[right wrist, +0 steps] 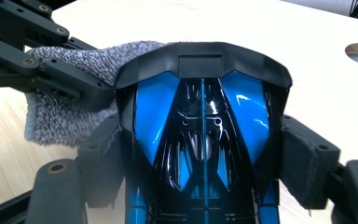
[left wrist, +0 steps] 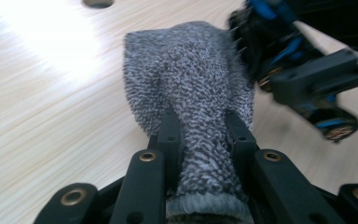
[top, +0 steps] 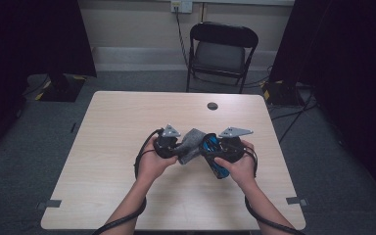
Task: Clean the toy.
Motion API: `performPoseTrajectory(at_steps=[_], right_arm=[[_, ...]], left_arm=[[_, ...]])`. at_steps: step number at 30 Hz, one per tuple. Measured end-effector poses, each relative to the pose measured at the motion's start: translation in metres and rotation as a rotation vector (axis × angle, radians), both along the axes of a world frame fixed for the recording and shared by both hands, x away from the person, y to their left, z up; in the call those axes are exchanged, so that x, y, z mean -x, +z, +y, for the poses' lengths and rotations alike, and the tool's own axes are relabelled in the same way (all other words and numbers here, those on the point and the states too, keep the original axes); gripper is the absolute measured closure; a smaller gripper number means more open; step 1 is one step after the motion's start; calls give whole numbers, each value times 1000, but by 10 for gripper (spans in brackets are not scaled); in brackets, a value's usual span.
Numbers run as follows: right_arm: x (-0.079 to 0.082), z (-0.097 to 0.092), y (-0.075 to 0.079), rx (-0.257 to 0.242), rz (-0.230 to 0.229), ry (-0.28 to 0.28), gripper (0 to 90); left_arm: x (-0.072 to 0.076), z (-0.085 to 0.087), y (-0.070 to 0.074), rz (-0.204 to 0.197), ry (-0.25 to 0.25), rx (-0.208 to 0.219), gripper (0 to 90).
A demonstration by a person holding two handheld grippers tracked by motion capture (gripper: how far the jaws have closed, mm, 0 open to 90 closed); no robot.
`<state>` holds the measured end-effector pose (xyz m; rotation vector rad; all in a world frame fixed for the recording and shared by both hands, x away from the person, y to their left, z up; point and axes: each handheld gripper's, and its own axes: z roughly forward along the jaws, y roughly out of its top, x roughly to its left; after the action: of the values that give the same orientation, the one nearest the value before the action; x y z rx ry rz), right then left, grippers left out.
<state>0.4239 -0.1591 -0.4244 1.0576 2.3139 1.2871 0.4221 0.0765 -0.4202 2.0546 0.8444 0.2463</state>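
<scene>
Holding: both forearms reach in from near edge, hands level, meeting mid-table (top: 127, 112).
L gripper (left wrist: 200, 126): jaws clamped on grey cloth (left wrist: 191, 70).
R gripper (right wrist: 205, 154): jaws gripping blue-black toy car (right wrist: 200, 116).
Cloth: touching car's end, betw. grippers.

Grey-white speckled cloth (left wrist: 191, 79); glossy blue & black toy car (right wrist: 203, 140); black grippers w/ brass rivets; pale wood-grain table (top: 127, 122).

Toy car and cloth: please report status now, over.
Left hand-held gripper shut on grey cloth. Right hand-held gripper clamps blue toy car. Cloth touches car, above table. Nothing in the way.
</scene>
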Motion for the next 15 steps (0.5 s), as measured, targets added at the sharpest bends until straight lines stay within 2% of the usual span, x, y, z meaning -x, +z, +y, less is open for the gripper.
performPoseTrajectory(at_steps=[3,13,15], right_arm=[[-1,3,-3,19,2,-4,254],[-5,2,-2,5,11,-10,254],[-6,2,-2,12,6,-13,254]], left_arm=[[2,-5,1,2,-23,-2,732],[5,-13,-5,23,-58,4,734],[5,-15,-5,23,-65,-9,735]])
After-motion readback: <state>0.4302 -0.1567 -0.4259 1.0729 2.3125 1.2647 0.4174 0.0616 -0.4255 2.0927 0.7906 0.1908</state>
